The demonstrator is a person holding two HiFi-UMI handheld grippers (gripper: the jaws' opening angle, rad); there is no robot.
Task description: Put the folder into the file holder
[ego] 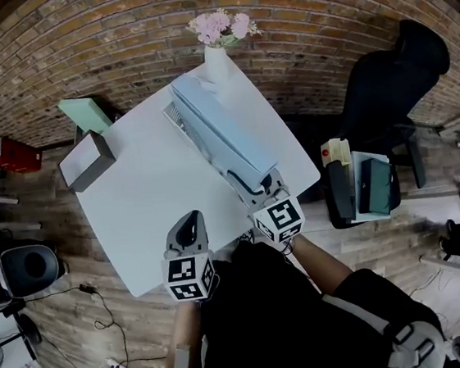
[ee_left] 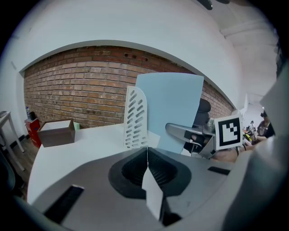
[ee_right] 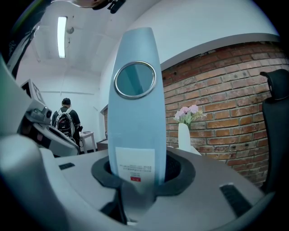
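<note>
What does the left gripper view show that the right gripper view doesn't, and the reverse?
Only the left gripper view: the white slotted file holder, beside the light blue folder, seen broadside. Only the right gripper view: the vase of pink flowers, a person with a backpack, and the folder's spine between the fingers of the right gripper. Both: the folder and the brick wall.

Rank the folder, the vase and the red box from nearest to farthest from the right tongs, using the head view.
1. The folder, gripped in the right tongs, on the table's right side.
2. The vase, at the table's far corner.
3. The red box, on the floor, far left.
</note>
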